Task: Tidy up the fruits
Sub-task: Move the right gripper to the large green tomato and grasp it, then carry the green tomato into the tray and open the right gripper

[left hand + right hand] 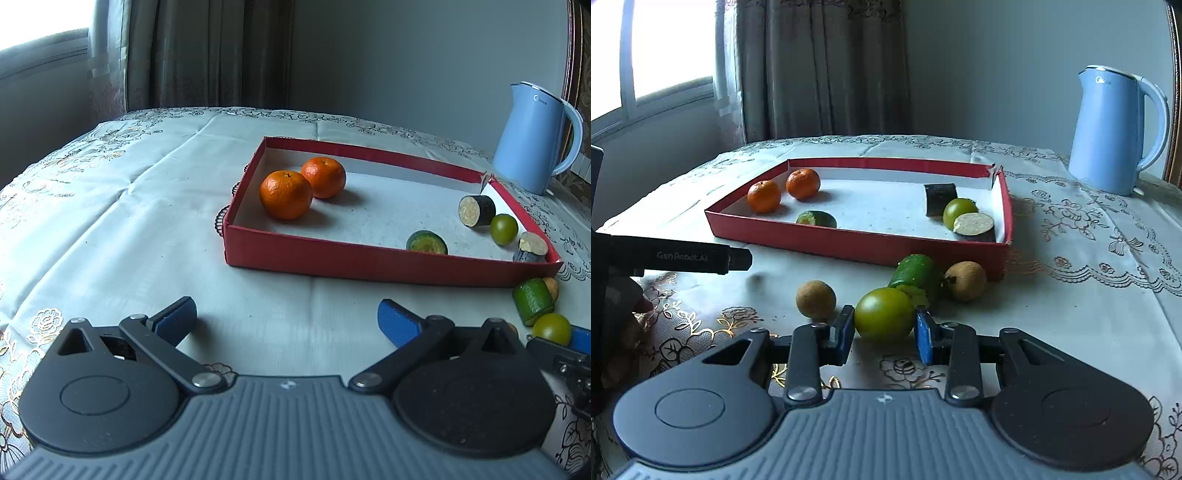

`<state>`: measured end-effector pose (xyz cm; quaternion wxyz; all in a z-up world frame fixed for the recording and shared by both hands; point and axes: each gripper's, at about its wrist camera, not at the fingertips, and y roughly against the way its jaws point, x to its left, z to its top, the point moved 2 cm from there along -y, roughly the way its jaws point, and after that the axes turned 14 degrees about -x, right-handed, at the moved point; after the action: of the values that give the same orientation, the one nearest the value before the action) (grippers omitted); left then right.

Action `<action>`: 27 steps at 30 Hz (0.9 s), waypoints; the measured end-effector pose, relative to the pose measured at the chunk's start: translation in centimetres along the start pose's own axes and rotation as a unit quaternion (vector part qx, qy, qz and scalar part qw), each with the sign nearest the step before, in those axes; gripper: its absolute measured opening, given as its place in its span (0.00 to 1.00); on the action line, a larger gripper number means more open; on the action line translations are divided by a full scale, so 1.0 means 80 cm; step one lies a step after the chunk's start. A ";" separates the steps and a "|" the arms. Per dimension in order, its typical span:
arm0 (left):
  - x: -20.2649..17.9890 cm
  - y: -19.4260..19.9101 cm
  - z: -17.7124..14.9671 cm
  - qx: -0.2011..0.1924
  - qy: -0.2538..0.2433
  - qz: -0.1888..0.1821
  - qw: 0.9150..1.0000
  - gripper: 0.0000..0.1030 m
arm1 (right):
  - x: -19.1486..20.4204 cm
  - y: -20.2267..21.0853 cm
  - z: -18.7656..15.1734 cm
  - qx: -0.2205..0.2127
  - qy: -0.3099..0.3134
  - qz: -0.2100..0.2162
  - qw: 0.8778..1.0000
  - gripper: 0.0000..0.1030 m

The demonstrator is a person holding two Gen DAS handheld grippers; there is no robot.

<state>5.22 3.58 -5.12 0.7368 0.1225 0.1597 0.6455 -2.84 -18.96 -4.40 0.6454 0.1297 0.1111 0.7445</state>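
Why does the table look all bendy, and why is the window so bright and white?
Both wrist views use fisheye lenses, so the white embroidered tablecloth and red cardboard tray curve. In the right wrist view the window is blown out white by daylight; the two orange mandarins throw soft shadows to the right, away from it.

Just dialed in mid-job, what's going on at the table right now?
A person with a tool in each hand is sorting fruit into the red tray. The right tool is shut on a green fruit on the cloth in front of the tray. The left tool hangs open over bare cloth, holding nothing. Two oranges, another green fruit and some cut pieces lie in the tray; two brown fruits and a cucumber piece remain outside.
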 end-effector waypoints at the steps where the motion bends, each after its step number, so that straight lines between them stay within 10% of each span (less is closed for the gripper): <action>1: 0.000 0.000 0.000 0.000 -0.001 0.000 1.000 1.00 | -0.001 0.001 0.001 -0.001 0.000 -0.001 1.000 0.33; 13: -0.002 -0.001 0.000 0.003 -0.007 0.003 1.000 1.00 | -0.007 -0.032 0.057 -0.044 0.024 -0.020 0.999 0.33; 27: -0.002 -0.001 0.000 0.003 -0.007 0.004 1.000 1.00 | -0.003 -0.121 0.063 0.013 0.055 -0.027 0.998 0.33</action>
<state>5.29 3.42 -5.16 0.7353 0.1296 0.1558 0.6468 7.88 -17.80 -2.84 0.6563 0.0939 0.1599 0.7314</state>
